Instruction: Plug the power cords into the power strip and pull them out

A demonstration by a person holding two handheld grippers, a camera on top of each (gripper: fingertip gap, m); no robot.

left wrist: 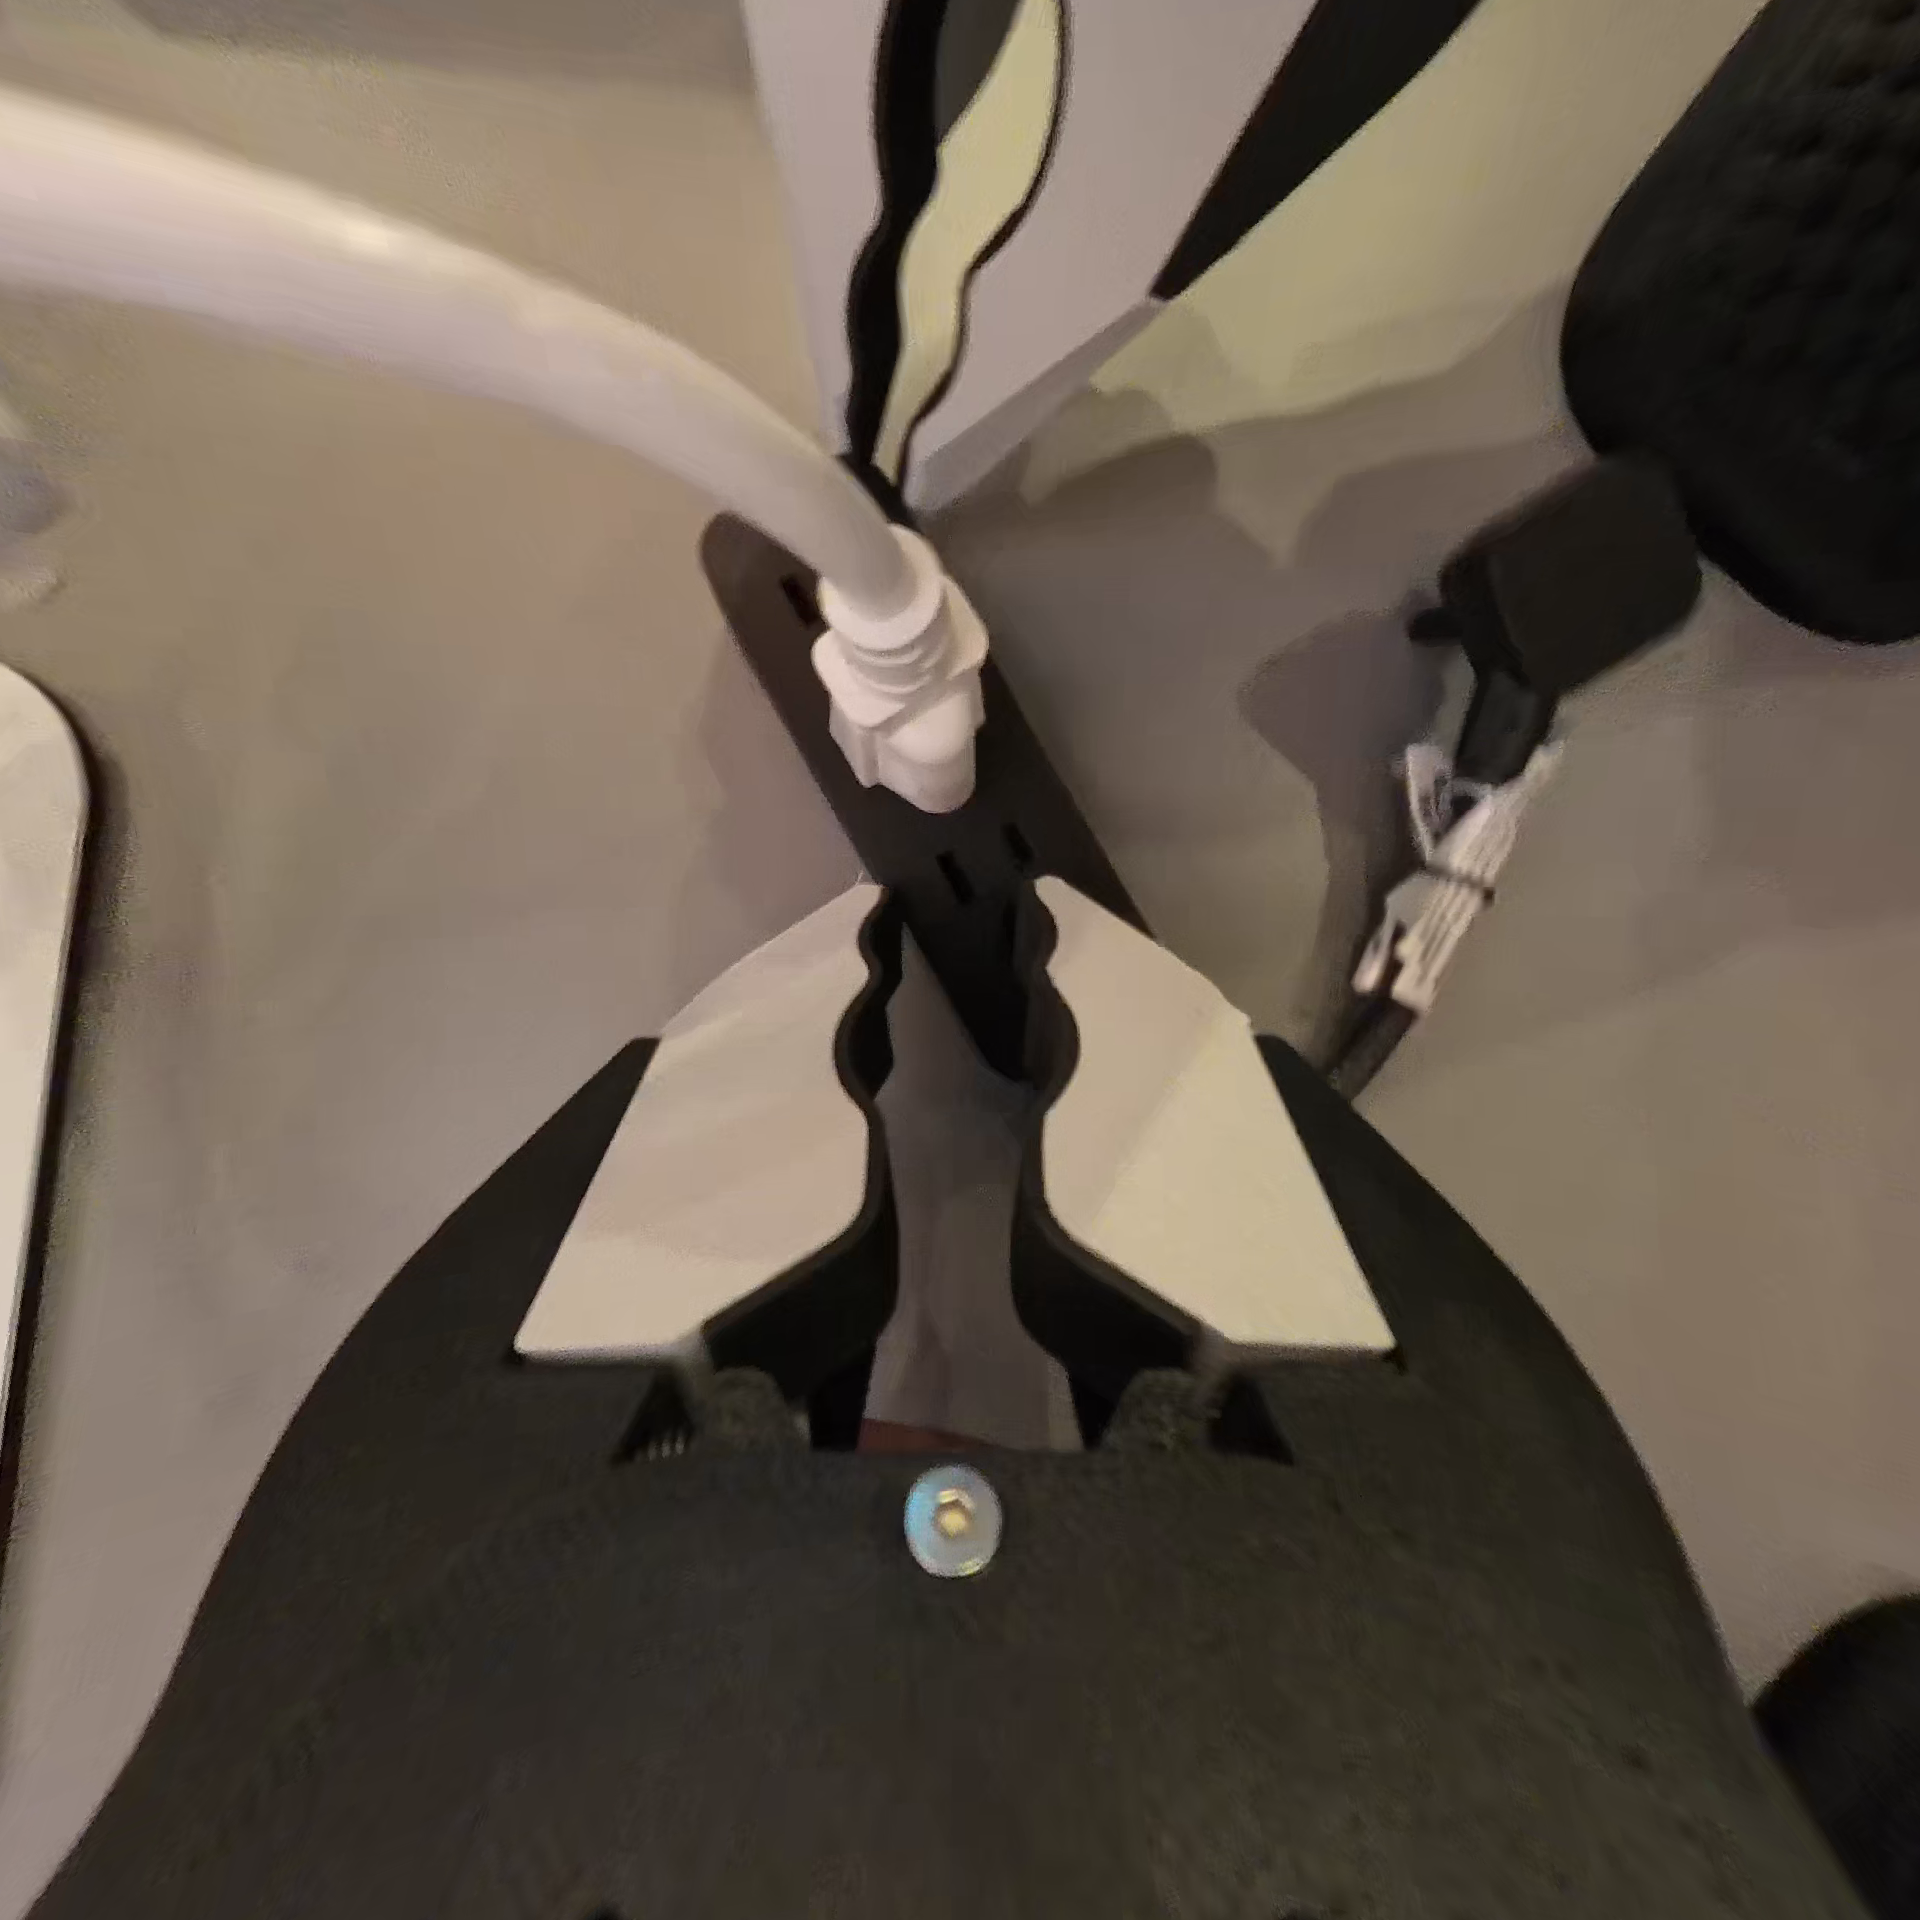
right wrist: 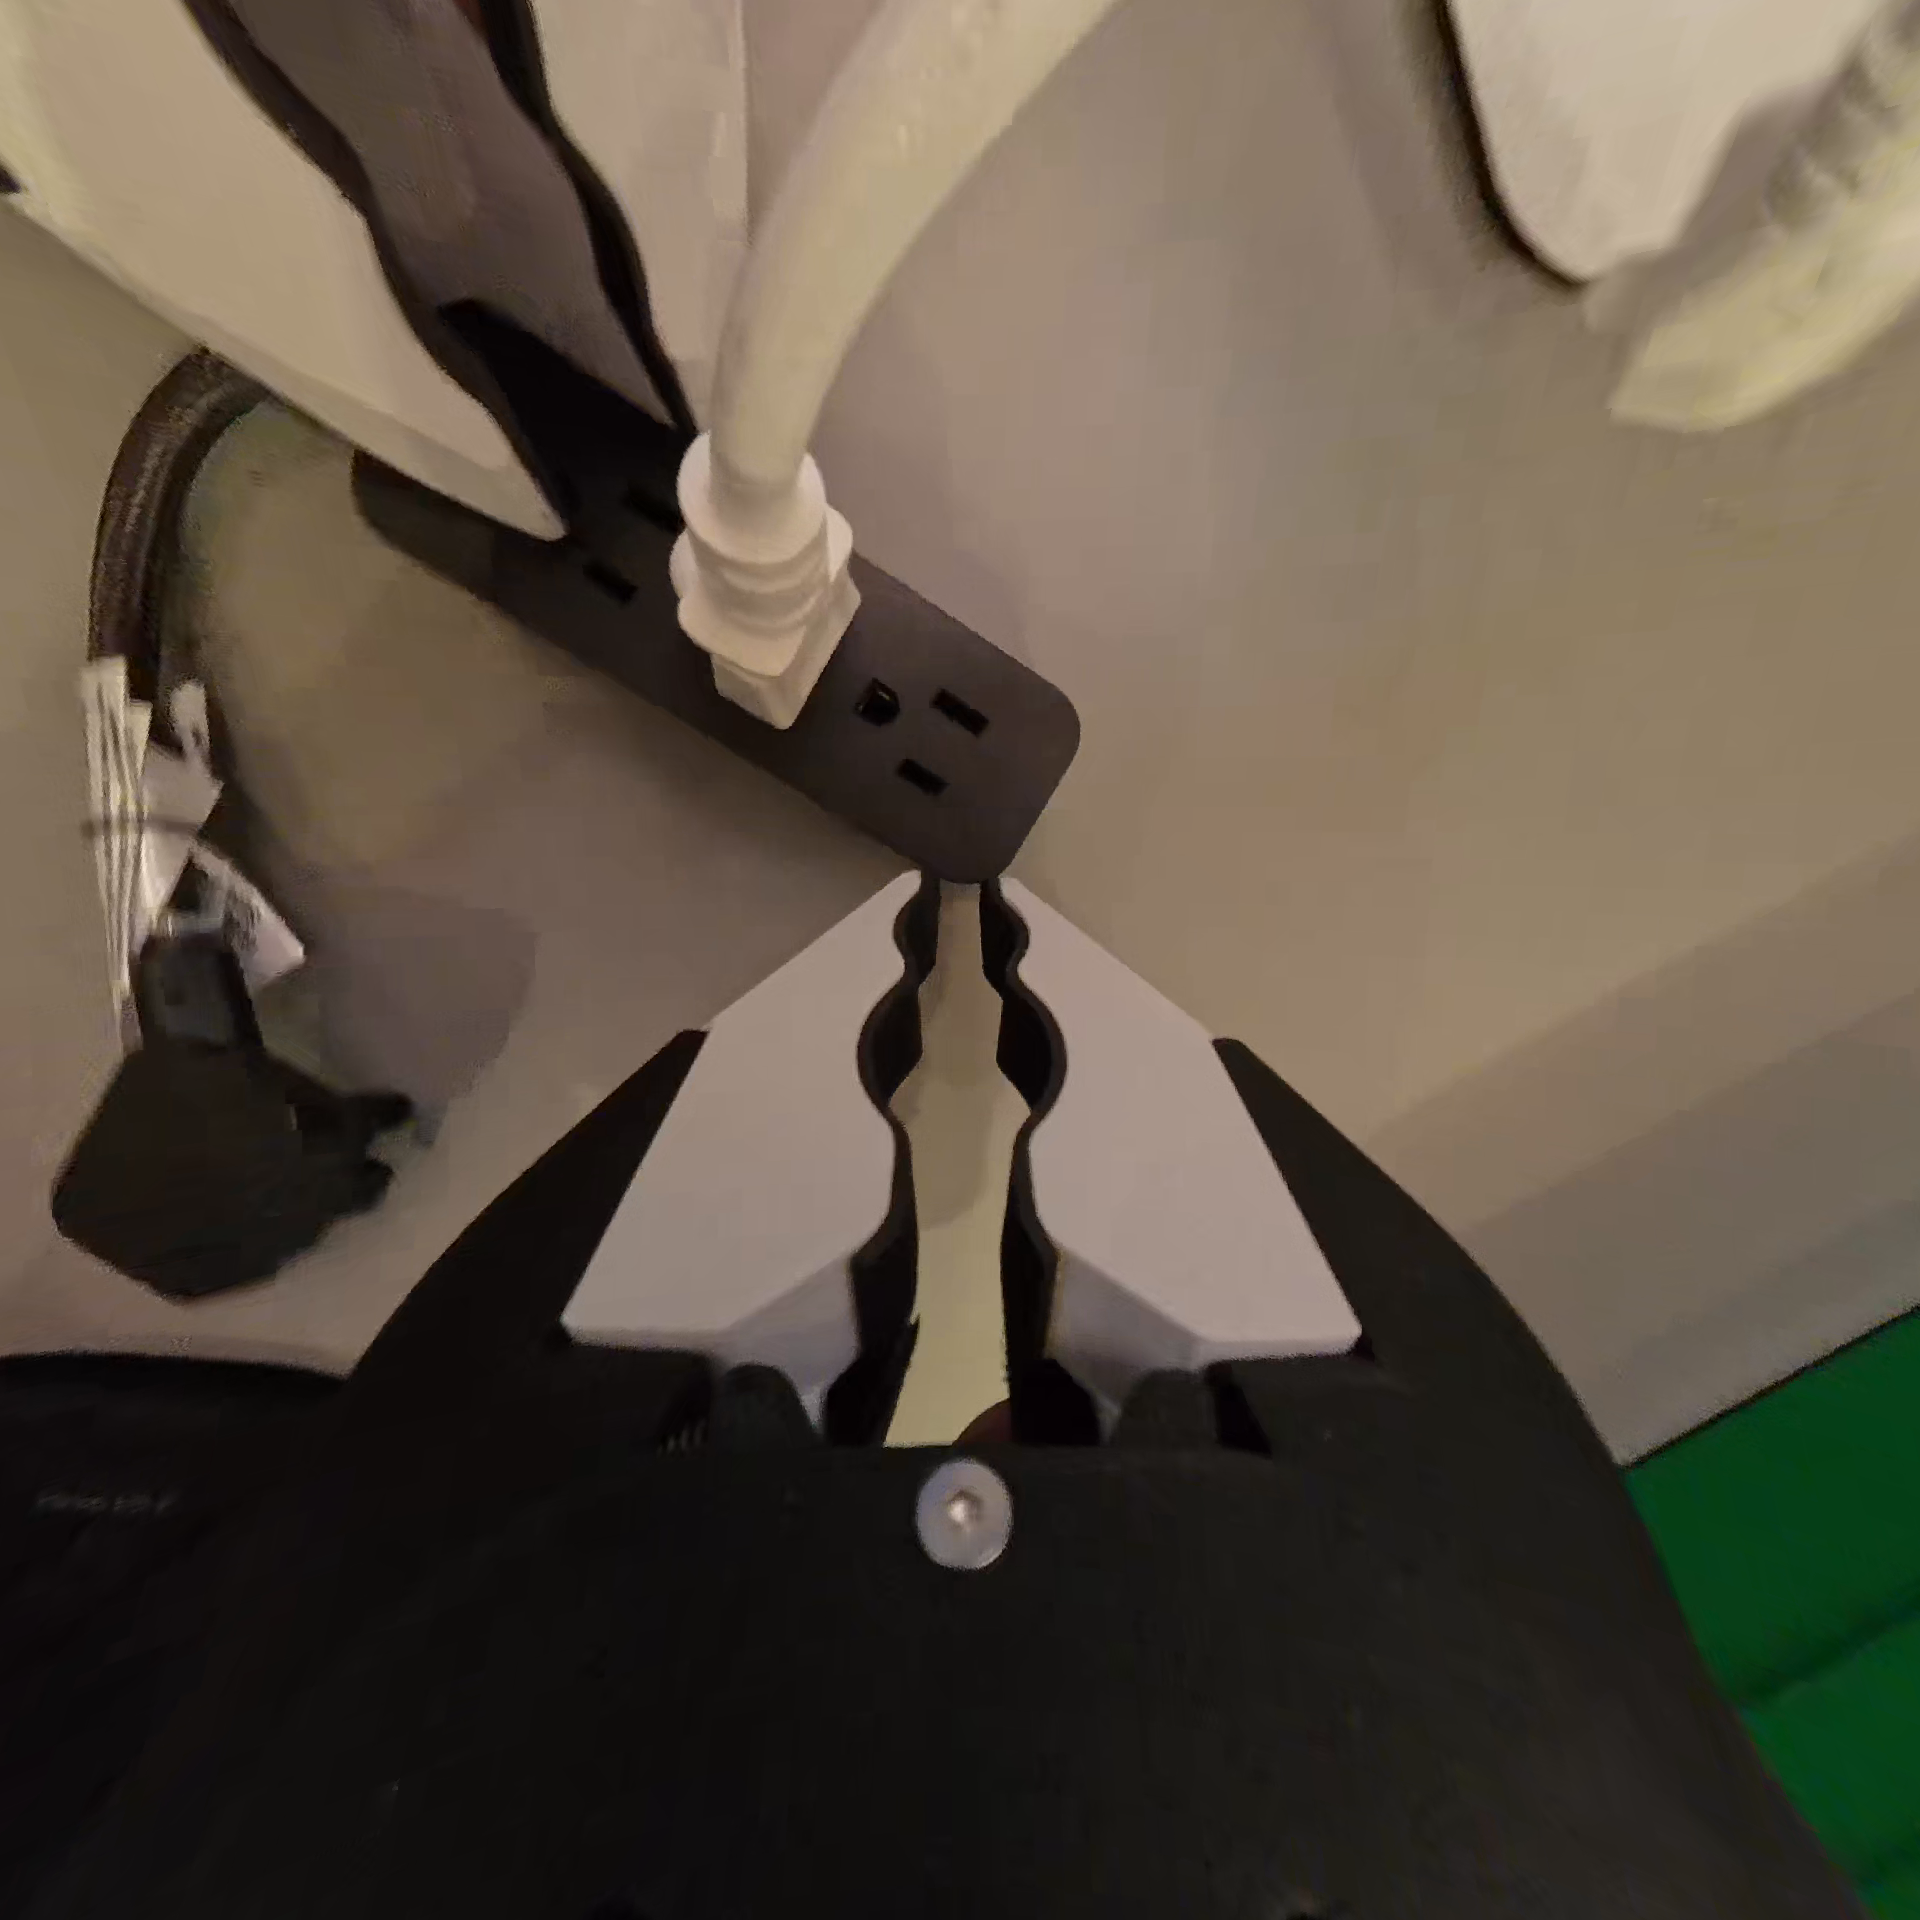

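A black power strip [left wrist: 977, 831] lies on the grey table, also in the right wrist view [right wrist: 935, 748]. A white plug [left wrist: 904, 717] [right wrist: 764, 603] stands in a middle socket, and its white cord [left wrist: 416, 301] [right wrist: 790, 291] arcs away. My left gripper [left wrist: 956, 914] is shut on one end of the strip, seen from the other side at top left [right wrist: 520, 416]. My right gripper [right wrist: 961, 883] is nearly shut with nothing between its fingers, tips touching the strip's far end corner, also at the top of the left wrist view [left wrist: 883, 457]. The end socket [right wrist: 914, 738] is free.
A black plug [left wrist: 1538, 613] [right wrist: 208, 1174] on a braided black cord [right wrist: 135, 499] with white tags [left wrist: 1444, 831] [right wrist: 135, 810] lies beside the strip. A white flat object [left wrist: 31, 935] sits at the left edge. A pale crumpled item [right wrist: 1714, 208] lies top right. A green surface [right wrist: 1787, 1558] lies beyond the table edge. The tips of one gripper are about 8 centimeters away from the tips of the other. The white flat object [left wrist: 31, 935] is about 15 centimeters from both grippers' fingertips.
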